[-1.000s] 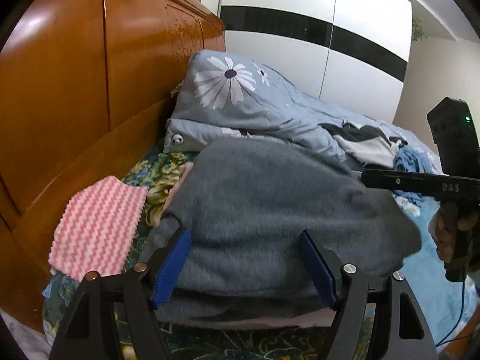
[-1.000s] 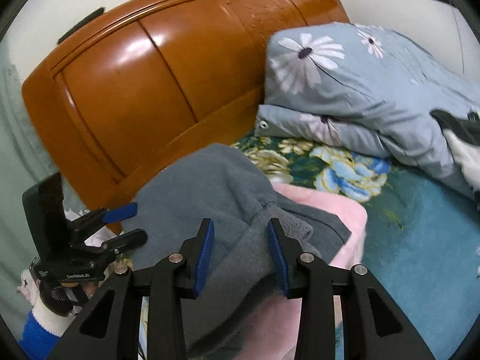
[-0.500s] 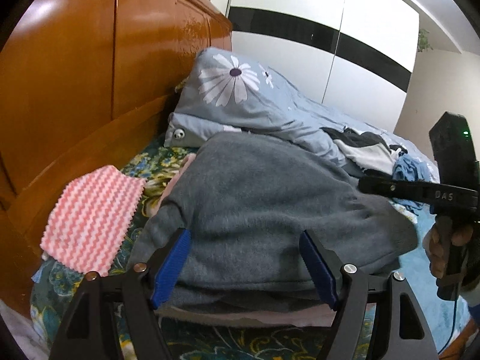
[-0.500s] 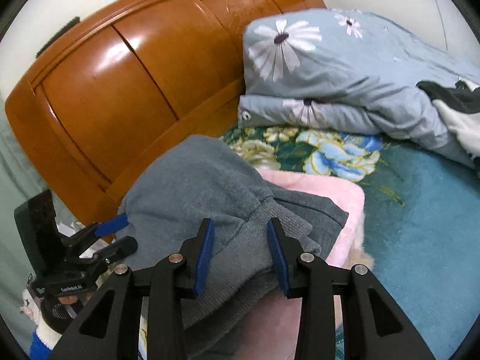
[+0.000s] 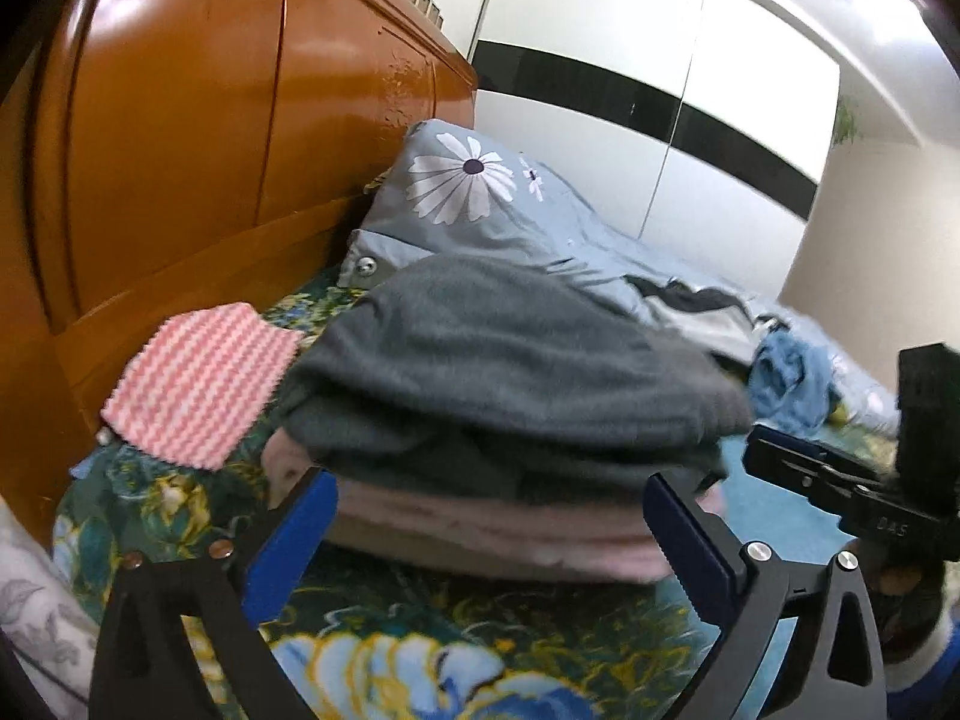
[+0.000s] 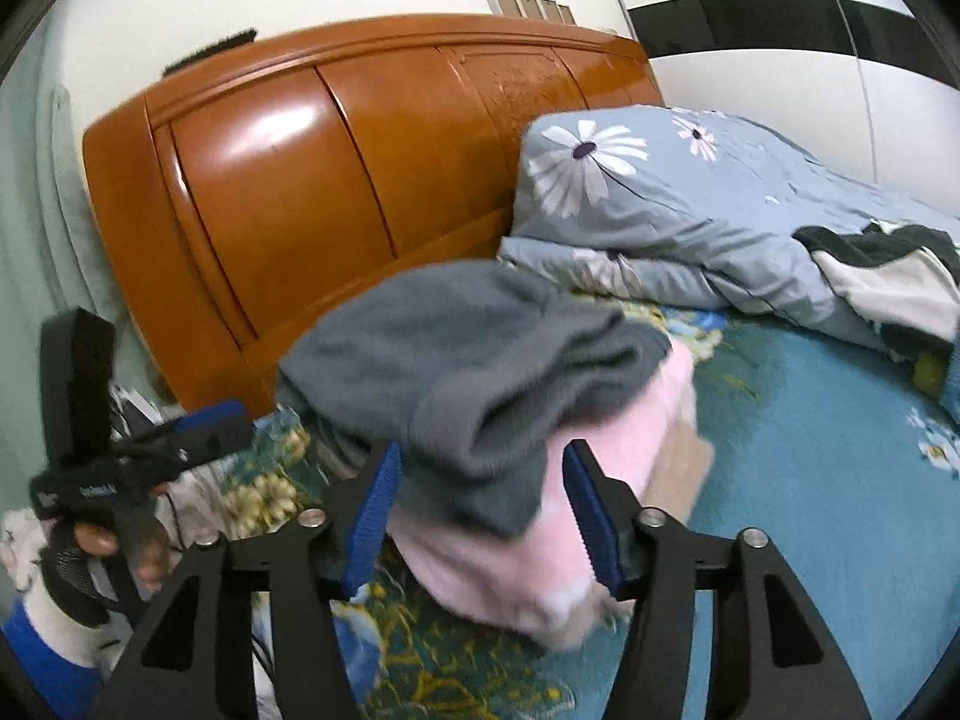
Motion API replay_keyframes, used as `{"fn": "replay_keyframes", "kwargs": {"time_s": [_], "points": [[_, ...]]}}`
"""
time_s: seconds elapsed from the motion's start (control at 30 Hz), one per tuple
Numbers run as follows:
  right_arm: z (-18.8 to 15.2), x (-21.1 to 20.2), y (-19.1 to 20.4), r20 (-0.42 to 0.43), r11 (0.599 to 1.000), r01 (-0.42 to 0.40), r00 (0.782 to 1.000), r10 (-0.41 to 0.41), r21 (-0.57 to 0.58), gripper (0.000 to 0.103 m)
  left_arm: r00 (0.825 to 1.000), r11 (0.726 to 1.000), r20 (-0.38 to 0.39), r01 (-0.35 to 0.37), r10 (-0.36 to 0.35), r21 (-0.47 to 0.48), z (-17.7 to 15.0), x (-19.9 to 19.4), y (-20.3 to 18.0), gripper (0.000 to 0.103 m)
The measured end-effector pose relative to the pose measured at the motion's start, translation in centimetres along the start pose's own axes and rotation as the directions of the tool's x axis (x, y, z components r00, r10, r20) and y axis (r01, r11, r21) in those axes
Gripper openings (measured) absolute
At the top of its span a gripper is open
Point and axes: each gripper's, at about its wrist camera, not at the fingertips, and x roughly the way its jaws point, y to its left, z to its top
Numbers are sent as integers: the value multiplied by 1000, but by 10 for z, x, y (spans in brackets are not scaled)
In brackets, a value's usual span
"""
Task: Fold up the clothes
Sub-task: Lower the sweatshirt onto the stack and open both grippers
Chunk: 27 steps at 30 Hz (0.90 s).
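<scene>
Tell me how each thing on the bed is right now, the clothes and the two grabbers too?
Grey sweater: folded, lying on top of the pink garment.
Pink garment: folded, under the sweater.
Striped cloth: flat on the bed, by the headboard.
Quilt: bunched up, unfolded.
Blue garment: crumpled.
Left gripper: jaws opening, holding nothing.
Right gripper: jaws opening, off the sweater.

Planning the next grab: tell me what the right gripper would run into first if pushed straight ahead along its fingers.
Most likely the folded stack: the right gripper, jaws opening, faces the grey garment draped over the pink garment. Which one comes first is unclear.
</scene>
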Motion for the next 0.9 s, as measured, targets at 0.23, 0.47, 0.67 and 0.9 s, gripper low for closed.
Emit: {"fn": "replay_keyframes", "kwargs": {"time_s": [0.23, 0.47, 0.67, 0.9], "points": [[-32, 16, 1, -27, 997, 79, 997, -79, 9, 59, 999, 1000, -39, -28, 28, -10, -15, 16, 0, 103], [-54, 20, -4, -10, 991, 129, 992, -129, 31, 72, 996, 995, -3, -88, 88, 56, -22, 19, -22, 103], [-62, 31, -5, -39, 988, 151, 988, -150, 10, 72, 992, 991, 46, -121, 119, 50, -26, 17, -31, 103], [-68, 30, 1, -43, 984, 179, 983, -179, -9, 94, 988, 989, 68, -142, 139, 43, -39, 15, -40, 103]]}}
